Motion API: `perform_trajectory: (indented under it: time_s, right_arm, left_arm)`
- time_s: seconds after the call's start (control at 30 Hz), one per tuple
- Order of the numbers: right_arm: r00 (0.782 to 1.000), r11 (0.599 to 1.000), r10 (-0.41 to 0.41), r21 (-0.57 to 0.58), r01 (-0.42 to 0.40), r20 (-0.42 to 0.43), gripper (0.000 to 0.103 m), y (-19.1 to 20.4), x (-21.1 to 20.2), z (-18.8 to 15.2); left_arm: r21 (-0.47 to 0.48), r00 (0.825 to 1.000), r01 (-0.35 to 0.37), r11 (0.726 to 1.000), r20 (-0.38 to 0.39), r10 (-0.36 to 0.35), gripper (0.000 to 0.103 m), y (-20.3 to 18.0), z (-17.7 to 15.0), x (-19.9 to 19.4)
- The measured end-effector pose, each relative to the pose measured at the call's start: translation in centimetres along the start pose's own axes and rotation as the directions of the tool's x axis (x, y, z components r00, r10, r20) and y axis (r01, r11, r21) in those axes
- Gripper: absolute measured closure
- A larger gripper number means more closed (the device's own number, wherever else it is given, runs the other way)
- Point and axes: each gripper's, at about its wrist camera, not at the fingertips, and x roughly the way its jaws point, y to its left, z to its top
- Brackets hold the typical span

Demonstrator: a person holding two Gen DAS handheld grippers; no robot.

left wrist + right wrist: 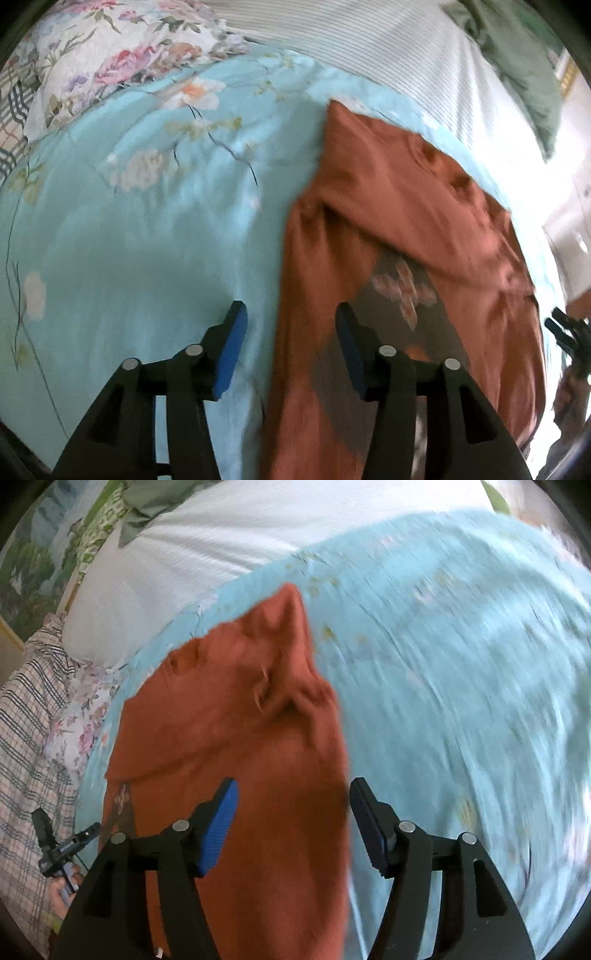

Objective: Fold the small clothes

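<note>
A rust-orange garment point(406, 236) lies partly folded on a light-blue floral bedspread point(147, 221), filling the right half of the left wrist frame and the centre-left of the right wrist frame; its long axis runs from the bottom of each frame up towards a pointed corner at the top, where a striped white sheet point(369, 48) begins

The left gripper point(291, 349) hangs with its jaws spread wide and nothing between them, straddling the garment's left edge: in the lower centre of that frame, one blue pad sits over bare bedspread, the other over the cloth and a pale printed motif point(404, 288)

The right gripper point(293, 823) likewise stands released and empty, its jaws bracketing the opposite long edge in the lower centre of its frame, one pad over orange cloth, the other over the bedspread

Each gripper therefore sits at its own side of the garment, neither clearly nearer; the next fold appears to turn on which long edge is taken and carried across. Whether the pads touch the fabric cannot be told through the motion blur. A floral pillow point(110, 55) lies at upper left in the left wrist view
</note>
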Motion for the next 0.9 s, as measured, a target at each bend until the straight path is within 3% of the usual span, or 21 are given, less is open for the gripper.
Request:
perform_trajectory:
  time_s: [0.13,0.2,0.33,0.4,0.53,0.63,0.77,0.9]
  right_arm:
    - [0.990,0.991,0.134,-0.019,-0.135,-0.045,0.039,-0.6,-1.3,-3.6]
    - [0.968,0.971,0.231,-0.039,-0.236,-0.092,0.039,-0.3,-2.2,-5.7]
    - [0.927,0.930,0.333,-0.103,-0.353,-0.171,0.039,1.0,-3.6,-10.0]
    - [0.912,0.915,0.372,-0.094,-0.392,-0.173,0.039,0.9,-4.1,-11.3]
    - [0.888,0.892,0.434,-0.064,-0.447,-0.155,0.038,0.3,-4.2,-12.8]
    - [0.891,0.892,0.426,-0.089,-0.442,-0.158,0.038,0.4,-4.2,-13.8]
    - [0.884,0.887,0.447,-0.060,-0.458,-0.137,0.038,-0.2,-4.1,-14.2]
    - [0.892,0.893,0.433,-0.070,-0.444,-0.131,0.038,0.0,-4.2,-14.3]
  left_arm:
    - [0.044,0.998,0.053,0.998,-0.040,-0.051,0.048,-0.2,-3.9,-1.3]
    - [0.059,0.995,0.093,0.994,-0.044,-0.091,0.045,-0.2,-6.0,-2.4]
    - [0.058,0.971,0.236,0.970,-0.056,-0.233,0.038,0.3,-10.3,-4.9]
    - [0.057,0.964,0.262,0.963,-0.058,-0.259,0.038,0.6,-11.8,-5.6]
    - [0.023,0.937,0.338,0.941,-0.098,-0.335,0.039,1.6,-14.1,-6.4]
    - [0.026,0.926,0.350,0.937,-0.165,-0.341,0.045,1.7,-15.2,-5.6]
    - [0.075,0.930,0.339,0.938,-0.175,-0.322,0.047,0.9,-15.5,-5.3]
    - [0.095,0.935,0.327,0.940,-0.180,-0.307,0.065,0.5,-15.2,-4.8]
